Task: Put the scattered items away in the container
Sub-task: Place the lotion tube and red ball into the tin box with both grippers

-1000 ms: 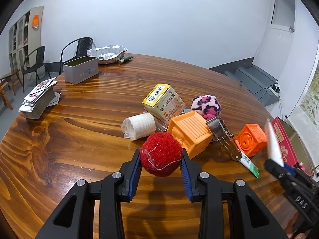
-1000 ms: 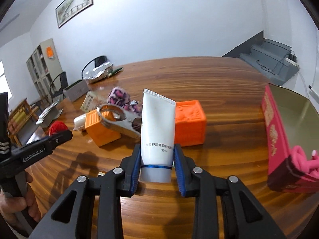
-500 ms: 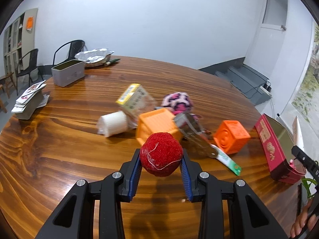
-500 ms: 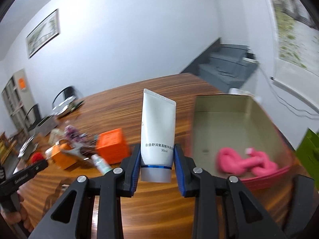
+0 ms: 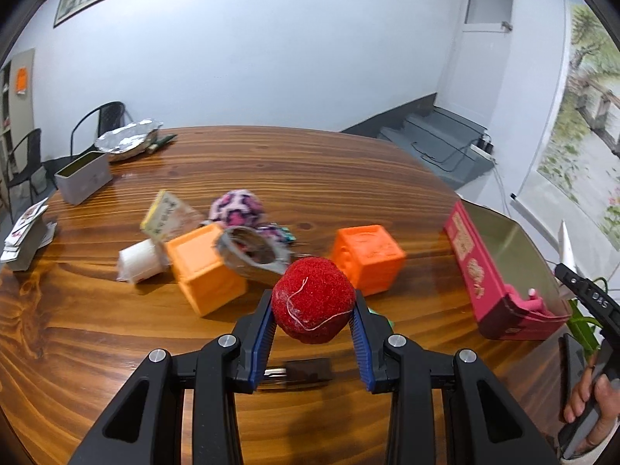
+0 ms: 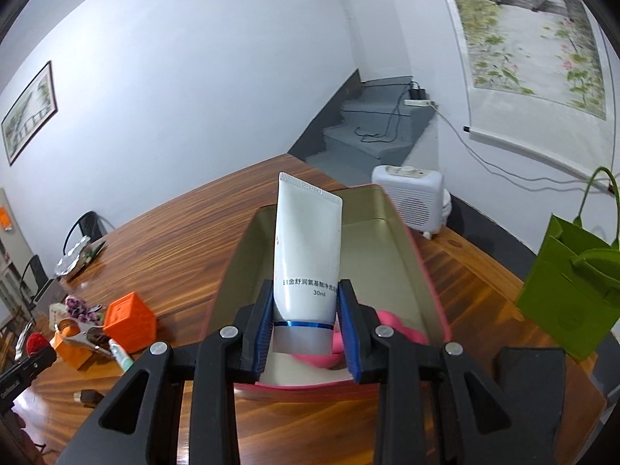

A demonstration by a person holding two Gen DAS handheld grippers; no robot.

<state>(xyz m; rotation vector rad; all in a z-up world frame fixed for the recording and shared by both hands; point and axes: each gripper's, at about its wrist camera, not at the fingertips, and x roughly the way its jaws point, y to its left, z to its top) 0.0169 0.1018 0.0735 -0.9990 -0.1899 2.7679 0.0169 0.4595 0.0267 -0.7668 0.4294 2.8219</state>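
Note:
My left gripper (image 5: 313, 323) is shut on a red fuzzy ball (image 5: 313, 304), held above the wooden table in front of the scattered pile. My right gripper (image 6: 306, 319) is shut on a white tube (image 6: 308, 254), held upright over the near end of the open pink tin (image 6: 434, 290). A pink item (image 6: 391, 327) lies inside the tin. The tin also shows in the left wrist view (image 5: 471, 267), at the right. Two orange cubes (image 5: 366, 257) (image 5: 201, 267), a metal clip (image 5: 252, 257), a spotted pompom (image 5: 236, 209), a yellow box (image 5: 162, 215) and a white roll (image 5: 137, 263) lie scattered.
A grey tin (image 5: 83, 176), foil (image 5: 128, 141) and a card stack (image 5: 27, 228) sit at the far left. A green bag (image 6: 573, 286) stands right of the pink tin, a white heater (image 6: 409, 199) beyond it. A small brown item (image 5: 308, 372) lies under my left gripper.
My right gripper carried the tube rightward from the pile to over the pink tin. My left gripper with the red ball swung right, toward the orange cubes and the tin.

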